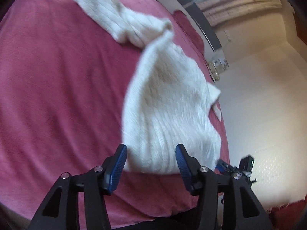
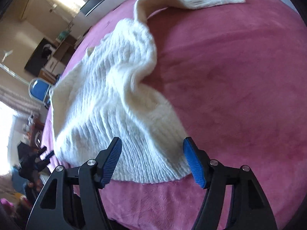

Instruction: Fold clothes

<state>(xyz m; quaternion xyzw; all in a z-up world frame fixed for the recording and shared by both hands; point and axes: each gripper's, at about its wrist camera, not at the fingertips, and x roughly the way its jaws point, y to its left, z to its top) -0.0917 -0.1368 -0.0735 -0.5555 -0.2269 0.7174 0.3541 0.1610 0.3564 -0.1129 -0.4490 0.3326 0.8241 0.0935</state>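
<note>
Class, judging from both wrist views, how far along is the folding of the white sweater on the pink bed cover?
Done: the white sweater lies on the pink bed cover, but rumpled, with no fold visible. In hand: nothing; the left gripper and right gripper both have jaws open at the hem. Left: smoothing the body, bringing in the outstretched sleeve, and every fold.

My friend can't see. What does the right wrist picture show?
A fluffy white knitted sweater lies rumpled on a pink blanket, one long sleeve stretched out far away. The right gripper has its blue jaws open at the sweater's near edge.
</note>
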